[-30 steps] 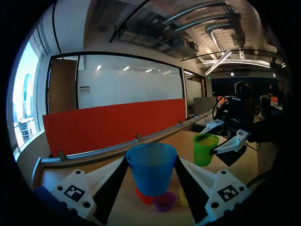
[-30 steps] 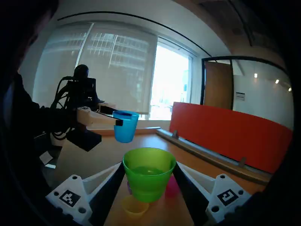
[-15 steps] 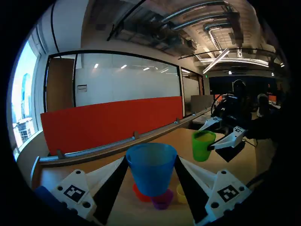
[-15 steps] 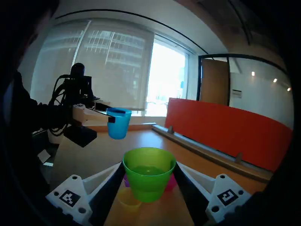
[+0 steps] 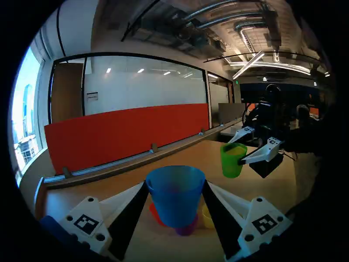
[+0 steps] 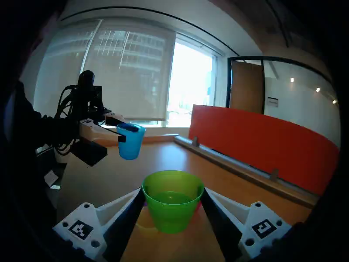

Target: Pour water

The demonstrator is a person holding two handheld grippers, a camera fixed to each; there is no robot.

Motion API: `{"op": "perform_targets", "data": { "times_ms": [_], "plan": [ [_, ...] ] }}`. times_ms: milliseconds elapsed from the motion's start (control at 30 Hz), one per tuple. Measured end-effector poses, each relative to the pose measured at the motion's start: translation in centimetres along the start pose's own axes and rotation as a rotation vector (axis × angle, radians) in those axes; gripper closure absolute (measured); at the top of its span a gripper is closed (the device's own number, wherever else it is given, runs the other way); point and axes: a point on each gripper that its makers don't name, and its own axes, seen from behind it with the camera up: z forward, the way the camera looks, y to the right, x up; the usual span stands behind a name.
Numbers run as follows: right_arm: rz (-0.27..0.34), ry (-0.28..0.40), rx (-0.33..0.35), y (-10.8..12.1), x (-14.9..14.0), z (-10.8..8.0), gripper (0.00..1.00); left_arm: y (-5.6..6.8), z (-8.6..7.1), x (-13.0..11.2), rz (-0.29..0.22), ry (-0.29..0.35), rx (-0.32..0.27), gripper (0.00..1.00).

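Observation:
A blue cup stands upright between the fingers of my left gripper, which is shut on it above the wooden table. My right gripper is shut on a green cup that holds water. In the left gripper view the green cup hangs to the right, held by the right gripper. In the right gripper view the blue cup is up at the left, held by the left gripper and a sleeved hand.
Small red, purple and yellow cups sit on the table under the blue cup. An orange partition with a metal rail runs along the table's far edge. Bright windows lie beyond.
Both cups have risen higher above the table. In the right gripper view the blue cup has drifted left and the small cups below have nearly slipped from sight.

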Motion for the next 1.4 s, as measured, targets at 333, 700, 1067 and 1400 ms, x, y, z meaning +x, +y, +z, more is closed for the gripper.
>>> {"op": "perform_targets", "data": {
  "times_ms": [333,700,1067,1400],
  "plan": [
    [0.005,-0.068,0.013,-0.1,-2.7,0.1,0.10,1.0,0.3,-3.4,0.006,-0.059,-0.024,0.14],
    [0.033,-0.135,0.021,-0.1,-5.6,0.4,0.09,1.5,0.2,-7.0,0.031,-0.129,-0.027,0.14],
    [0.039,-0.184,0.034,-0.3,-8.0,0.5,0.09,2.3,0.3,-10.2,0.038,-0.205,-0.041,0.14],
    [0.048,-0.236,0.049,-0.6,-10.2,0.7,0.09,3.0,0.2,-13.1,0.051,-0.278,-0.061,0.13]
  ]
}}
